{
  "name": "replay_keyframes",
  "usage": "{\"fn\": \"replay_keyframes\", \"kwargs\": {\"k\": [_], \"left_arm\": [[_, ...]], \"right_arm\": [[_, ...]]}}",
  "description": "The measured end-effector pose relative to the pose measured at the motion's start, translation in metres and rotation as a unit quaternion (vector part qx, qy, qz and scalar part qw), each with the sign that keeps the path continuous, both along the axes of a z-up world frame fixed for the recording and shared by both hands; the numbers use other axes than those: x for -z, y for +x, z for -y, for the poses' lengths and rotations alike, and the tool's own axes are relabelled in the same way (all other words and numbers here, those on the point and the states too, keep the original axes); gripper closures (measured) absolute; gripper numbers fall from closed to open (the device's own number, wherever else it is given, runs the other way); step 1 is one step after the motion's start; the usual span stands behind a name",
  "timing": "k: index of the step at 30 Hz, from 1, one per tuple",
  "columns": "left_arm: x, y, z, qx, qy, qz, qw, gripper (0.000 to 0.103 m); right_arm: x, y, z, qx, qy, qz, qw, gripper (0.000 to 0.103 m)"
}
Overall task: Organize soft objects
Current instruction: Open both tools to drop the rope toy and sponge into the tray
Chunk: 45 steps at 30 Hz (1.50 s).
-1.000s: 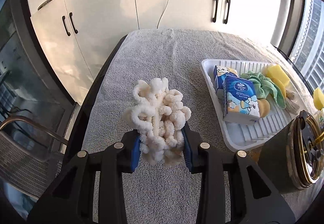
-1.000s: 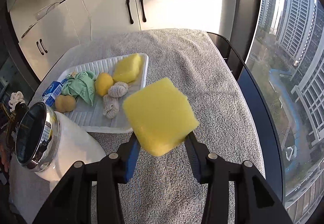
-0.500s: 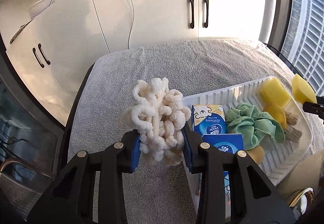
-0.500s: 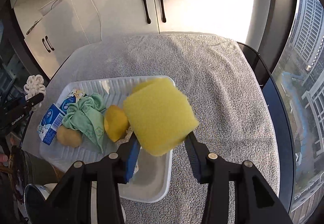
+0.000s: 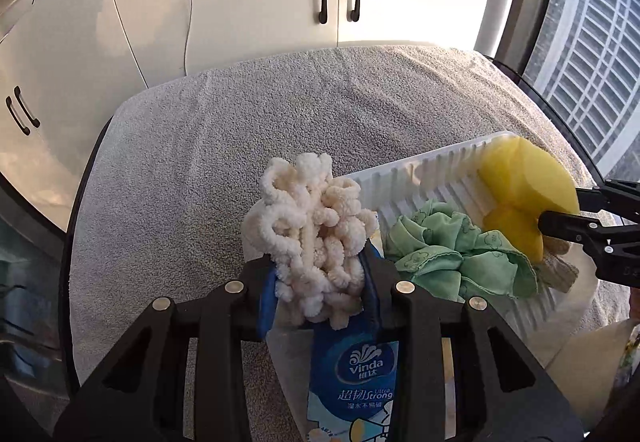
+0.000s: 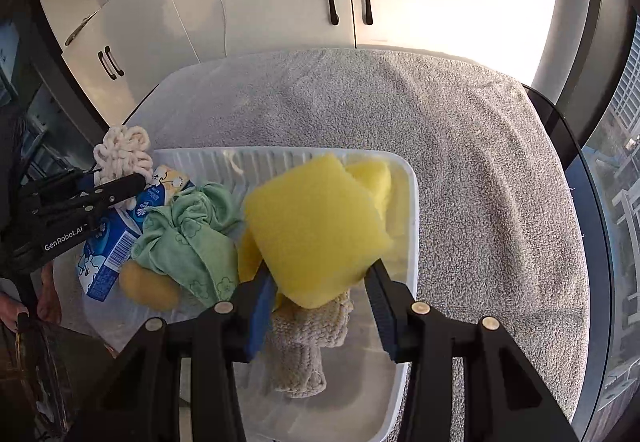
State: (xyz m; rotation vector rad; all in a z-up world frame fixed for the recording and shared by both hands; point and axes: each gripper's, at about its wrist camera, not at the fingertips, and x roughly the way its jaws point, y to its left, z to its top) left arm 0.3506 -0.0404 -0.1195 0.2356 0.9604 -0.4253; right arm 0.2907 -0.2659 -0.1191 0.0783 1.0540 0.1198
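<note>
Yellow sponge (image 6: 316, 230) sits clamped between the right gripper's (image 6: 320, 306) fingers, its bulk sticking out past the tips, held over the right end of the tray (image 6: 412, 210). The fingers are closed only as far as the sponge's width allows. The left gripper (image 5: 320, 282) is shut on a cream chenille bundle (image 5: 310, 226); its blue pads (image 5: 266, 298) squeeze the lower half and the loops bulge out above, over the tray's left end.

The white ribbed tray lies on a grey towel (image 6: 460, 130). In it are a green cloth (image 6: 192, 238) printed with small flowers, a second yellow sponge (image 6: 374, 174) in the far right corner, a beige knitted piece (image 6: 304, 346) at the near edge, a round yellowish thing (image 6: 148, 286) beside the cloth, and blue tissue packs (image 6: 104, 254).

One pack (image 5: 354, 378) reads "Vinda" and "Ultra Strong", with Chinese characters. "GenRobot.AI" is printed on the left gripper's side.
</note>
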Motion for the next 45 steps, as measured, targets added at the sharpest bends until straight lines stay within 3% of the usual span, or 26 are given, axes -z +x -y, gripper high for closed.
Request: {"fn": "replay_keyframes", "kwargs": {"k": [4,11,19,22,26,33,39,43,45], "left_arm": [[0.008,-0.005,0.012,0.034,0.013,-0.027,0.9990,0.067],[0.010,-0.012,0.026,0.051,0.053,-0.014,0.9972,0.060],[0.001,-0.014,0.016,0.040,0.030,-0.017,0.9986,0.055],[-0.005,-0.016,0.011,0.035,0.016,-0.019,0.9991,0.054],[-0.013,-0.021,0.006,0.026,0.008,-0.012,0.9996,0.054],[-0.032,-0.034,-0.010,-0.017,0.006,0.022,0.9996,0.054],[-0.058,-0.064,-0.038,-0.112,0.028,0.105,0.9877,0.053],[-0.073,-0.096,-0.058,-0.143,0.042,0.152,0.9770,0.033],[-0.080,-0.114,-0.069,-0.156,0.042,0.168,0.9724,0.029]], "right_arm": [[0.001,0.002,-0.003,-0.004,-0.001,-0.003,1.000,0.054],[0.001,0.002,-0.006,-0.006,-0.009,-0.005,1.000,0.052],[-0.004,-0.004,-0.009,-0.007,-0.012,0.000,1.000,0.048],[-0.007,-0.008,-0.007,-0.004,-0.009,0.002,1.000,0.039],[-0.013,-0.016,-0.005,0.001,-0.008,0.008,1.000,0.038],[-0.029,-0.034,0.003,0.017,-0.005,0.026,0.999,0.038],[-0.052,-0.063,0.027,0.088,-0.008,0.060,0.994,0.033],[-0.065,-0.093,0.041,0.124,-0.008,0.077,0.989,0.029],[-0.071,-0.110,0.046,0.143,-0.010,0.084,0.986,0.024]]}}
